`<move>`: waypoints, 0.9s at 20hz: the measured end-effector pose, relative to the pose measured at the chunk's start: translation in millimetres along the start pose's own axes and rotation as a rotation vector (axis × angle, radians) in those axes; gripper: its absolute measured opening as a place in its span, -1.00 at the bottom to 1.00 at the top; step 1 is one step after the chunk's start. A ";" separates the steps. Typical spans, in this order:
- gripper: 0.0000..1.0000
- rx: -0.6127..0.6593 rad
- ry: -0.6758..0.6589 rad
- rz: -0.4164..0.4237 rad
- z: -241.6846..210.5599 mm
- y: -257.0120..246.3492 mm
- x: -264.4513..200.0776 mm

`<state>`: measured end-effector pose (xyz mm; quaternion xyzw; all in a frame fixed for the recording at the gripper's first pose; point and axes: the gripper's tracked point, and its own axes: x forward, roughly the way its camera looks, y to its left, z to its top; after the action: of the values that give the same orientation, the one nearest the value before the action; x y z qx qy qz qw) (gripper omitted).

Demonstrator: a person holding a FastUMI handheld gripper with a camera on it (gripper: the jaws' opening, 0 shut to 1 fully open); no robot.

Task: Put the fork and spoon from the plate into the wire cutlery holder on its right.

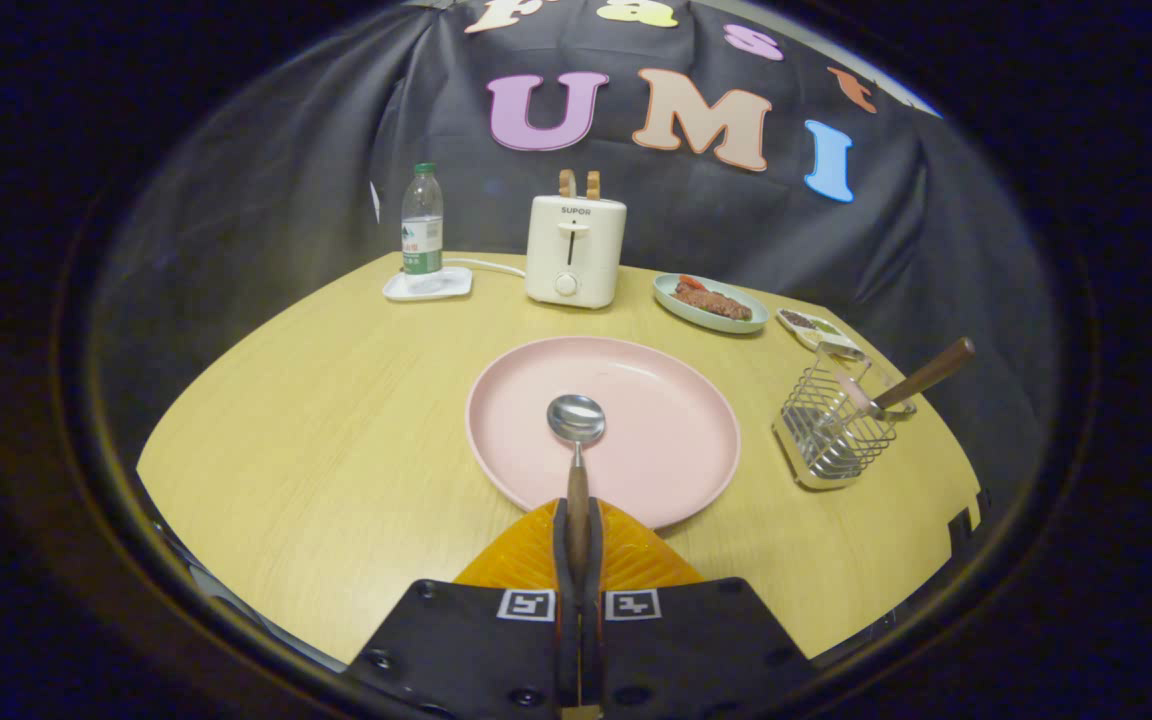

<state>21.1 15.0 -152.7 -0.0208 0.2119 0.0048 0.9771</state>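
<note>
My gripper (pixel 577 540) is shut on the wooden handle of the spoon (pixel 576 420), whose metal bowl points ahead over the pink plate (pixel 656 460). The spoon appears lifted a little above the plate. To the plate's right stands the wire cutlery holder (pixel 829 428), with a wooden-handled utensil (pixel 921 376) leaning out of it toward the right; its head is hidden inside the wires, so I cannot tell if it is the fork.
At the back of the wooden table (pixel 316 420) stand a white toaster (pixel 575 248) with bread in it, a water bottle (pixel 422 222) on a white coaster, a green dish of food (pixel 711 302) and a small sauce tray (pixel 816 330).
</note>
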 end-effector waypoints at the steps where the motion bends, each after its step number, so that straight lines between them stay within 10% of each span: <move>1: -0.91 0.005 -0.001 -0.009 2.3 -1.6 -0.3; 18: -0.93 -0.017 0.063 -0.074 50.6 -11.5 -18.1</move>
<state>25.7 5.7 -98.7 -0.0371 0.2418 -0.0302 0.9692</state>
